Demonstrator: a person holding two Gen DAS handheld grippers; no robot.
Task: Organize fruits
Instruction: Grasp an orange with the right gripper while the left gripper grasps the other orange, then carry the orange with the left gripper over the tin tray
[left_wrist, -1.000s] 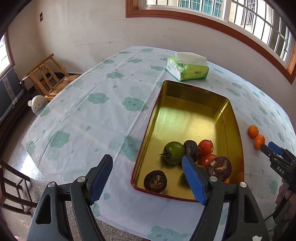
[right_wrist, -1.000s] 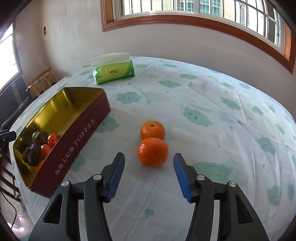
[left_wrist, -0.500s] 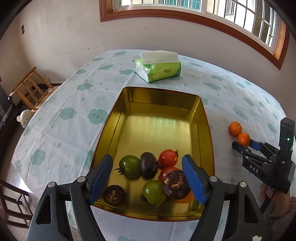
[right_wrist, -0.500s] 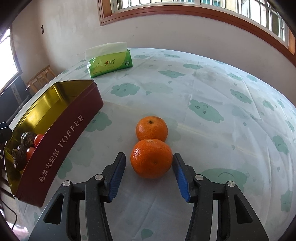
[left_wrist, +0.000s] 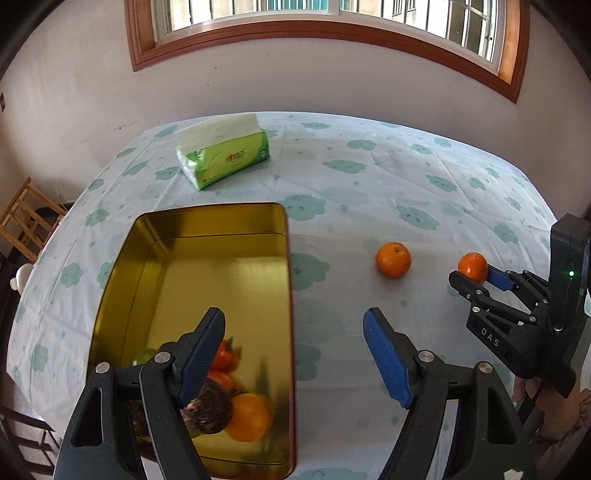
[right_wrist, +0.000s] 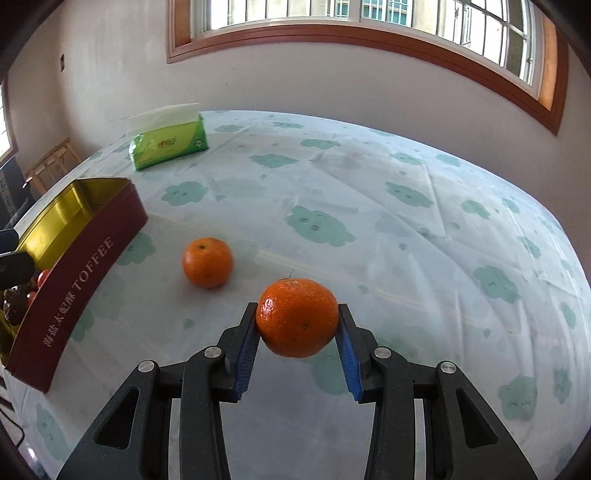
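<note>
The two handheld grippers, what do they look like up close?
Both the left gripper and the right gripper are matte black plastic linkages with silver pivot bolts and ribbed blue finger pads. The left wrist view shows the right one carrying white "DAS" lettering and a small green light.

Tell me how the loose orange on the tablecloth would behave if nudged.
The loose orange is round and sits free on the flat tablecloth, so it would probably roll. Its dimpled skin looks grippy rather than slick. The other orange keeps its shape between the closing right gripper pads, so this one is likely firm too.
</note>
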